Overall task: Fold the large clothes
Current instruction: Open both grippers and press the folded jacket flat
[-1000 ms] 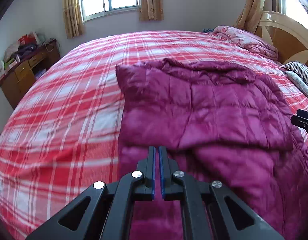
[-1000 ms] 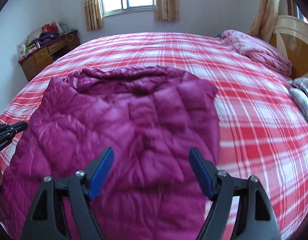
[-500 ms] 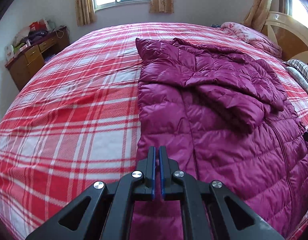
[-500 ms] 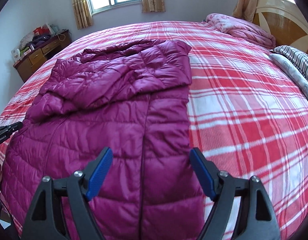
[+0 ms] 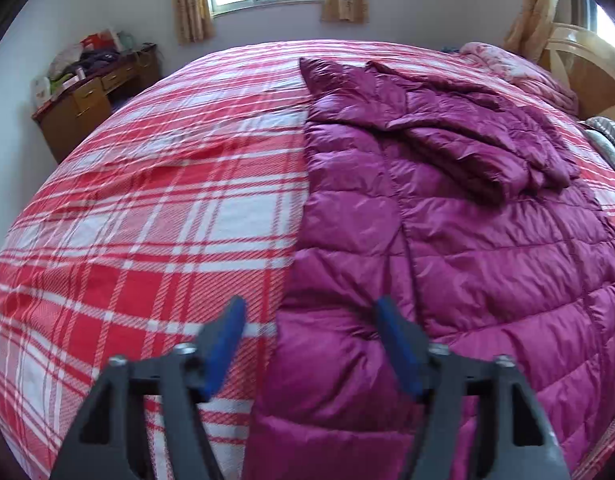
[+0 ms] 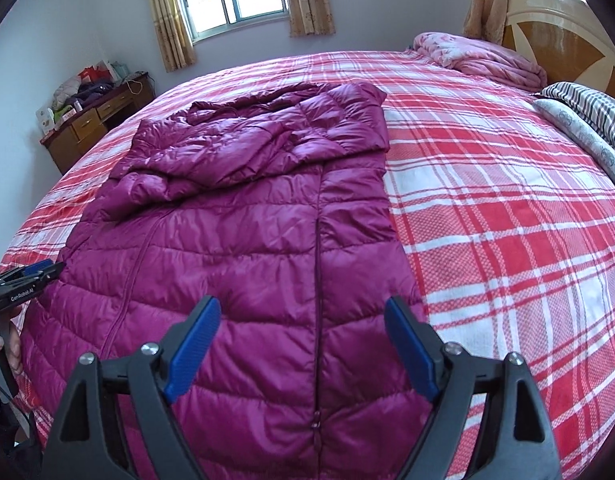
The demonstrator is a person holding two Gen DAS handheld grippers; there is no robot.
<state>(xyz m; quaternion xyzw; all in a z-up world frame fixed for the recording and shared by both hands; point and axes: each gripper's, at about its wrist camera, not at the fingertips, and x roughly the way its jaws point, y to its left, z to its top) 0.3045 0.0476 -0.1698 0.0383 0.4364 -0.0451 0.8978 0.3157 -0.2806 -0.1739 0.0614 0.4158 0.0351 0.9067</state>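
The left hand-held gripper (image 5: 309,318) hangs over the near left edge of the magenta down jacket (image 5: 447,240), its jaws just sprung apart, with the hem below them but not pinched. The jacket lies lengthwise on the red plaid bed (image 5: 147,220), sleeves folded across its upper part. It looks light, puffy and slick, so it will likely slide and spring back; pinching the hem corners seems best. The right hand-held gripper (image 6: 299,338) is spread wide over the hem, empty.
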